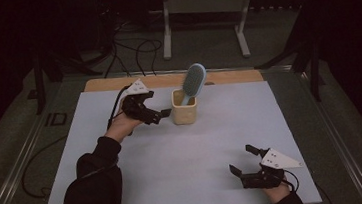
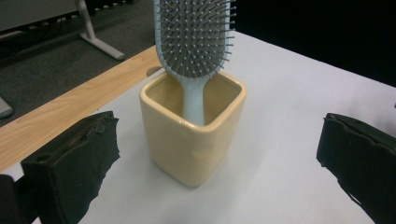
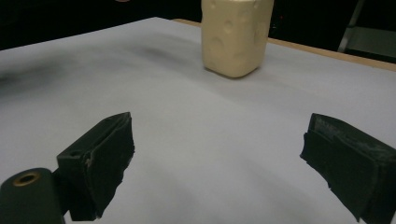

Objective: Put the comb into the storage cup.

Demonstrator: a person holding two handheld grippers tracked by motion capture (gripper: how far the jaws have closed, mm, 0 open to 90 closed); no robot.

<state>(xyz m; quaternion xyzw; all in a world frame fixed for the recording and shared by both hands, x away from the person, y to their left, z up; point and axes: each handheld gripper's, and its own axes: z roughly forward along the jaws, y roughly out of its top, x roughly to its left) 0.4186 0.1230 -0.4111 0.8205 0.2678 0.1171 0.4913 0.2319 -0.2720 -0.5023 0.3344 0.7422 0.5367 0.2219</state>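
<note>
Handle end of the hairbrush (image 2: 194,42) hidden inside the cup (image 2: 191,135); my left gripper (image 2: 215,158) and right gripper (image 3: 219,163) gape wide, empty.

Legible markings: none.
Cream holder (image 2: 191,140), hairbrush (image 2: 195,37) and white table cover (image 1: 184,152) carry no readable text, label, brand or number (surfaces plain throughout).
</note>
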